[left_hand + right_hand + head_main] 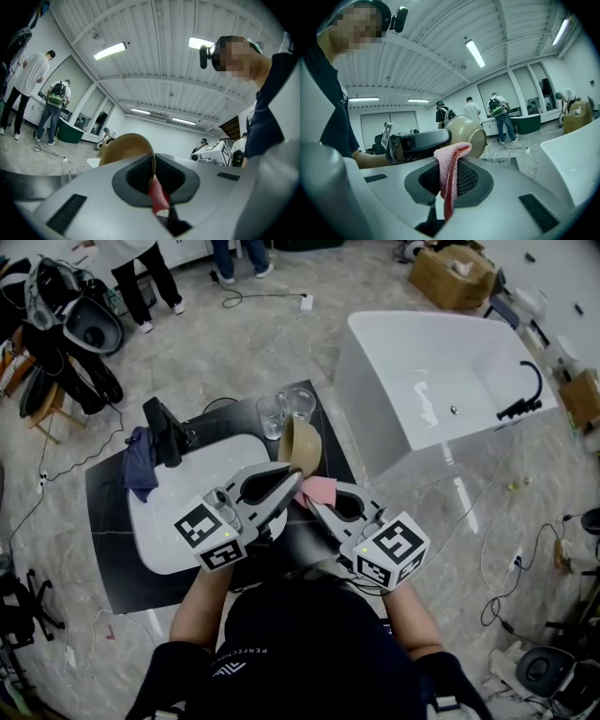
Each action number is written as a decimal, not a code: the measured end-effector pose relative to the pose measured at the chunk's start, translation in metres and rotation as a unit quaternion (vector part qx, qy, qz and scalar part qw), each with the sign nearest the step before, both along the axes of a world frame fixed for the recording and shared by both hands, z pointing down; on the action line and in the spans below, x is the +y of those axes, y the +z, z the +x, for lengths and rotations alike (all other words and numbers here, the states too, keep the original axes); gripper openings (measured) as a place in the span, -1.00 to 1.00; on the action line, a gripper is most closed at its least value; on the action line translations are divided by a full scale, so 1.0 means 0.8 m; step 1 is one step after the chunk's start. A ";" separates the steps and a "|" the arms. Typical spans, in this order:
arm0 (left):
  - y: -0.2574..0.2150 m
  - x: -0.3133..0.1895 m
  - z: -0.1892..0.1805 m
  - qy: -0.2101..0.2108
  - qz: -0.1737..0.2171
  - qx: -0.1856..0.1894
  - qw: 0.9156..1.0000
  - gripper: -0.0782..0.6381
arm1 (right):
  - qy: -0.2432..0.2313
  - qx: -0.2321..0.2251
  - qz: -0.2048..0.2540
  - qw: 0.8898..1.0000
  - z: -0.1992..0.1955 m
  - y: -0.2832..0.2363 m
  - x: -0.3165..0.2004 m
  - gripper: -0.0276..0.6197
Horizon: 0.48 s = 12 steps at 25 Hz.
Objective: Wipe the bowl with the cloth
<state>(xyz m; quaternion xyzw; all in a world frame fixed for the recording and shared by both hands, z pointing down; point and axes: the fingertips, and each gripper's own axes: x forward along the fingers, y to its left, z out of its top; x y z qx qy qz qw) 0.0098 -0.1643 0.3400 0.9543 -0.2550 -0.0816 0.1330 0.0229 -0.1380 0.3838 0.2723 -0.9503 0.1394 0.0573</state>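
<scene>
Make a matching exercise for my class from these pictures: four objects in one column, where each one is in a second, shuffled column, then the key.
Column 1
1. tan round bowl
2. pink knitted cloth
3. clear drinking glasses
4. dark blue cloth

Column 2
A. draped at the white sink edge, beside the black tap
B. clamped by its rim in the left tongs
C. standing on the black counter, beyond the bowl
D. clamped in the right tongs

Pairs: 1-B, 2-D, 3-C, 4-A

Black countertop (108,521), white basin (178,526) inset; two glasses (270,415) standing; blue rag (139,467).
</scene>
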 end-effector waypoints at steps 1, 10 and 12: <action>0.001 -0.003 -0.006 -0.013 -0.001 -0.003 1.000 -0.73 | 0.002 -0.003 0.002 1.000 0.001 -0.003 0.000 -0.78; 0.023 -0.014 -0.028 -0.053 -0.037 -0.026 0.998 -0.73 | 0.035 -0.015 0.033 0.999 0.023 -0.038 -0.014 -0.78; 0.031 -0.012 -0.024 -0.047 -0.039 -0.038 0.997 -0.73 | 0.038 -0.017 0.037 0.998 0.024 -0.042 -0.016 -0.78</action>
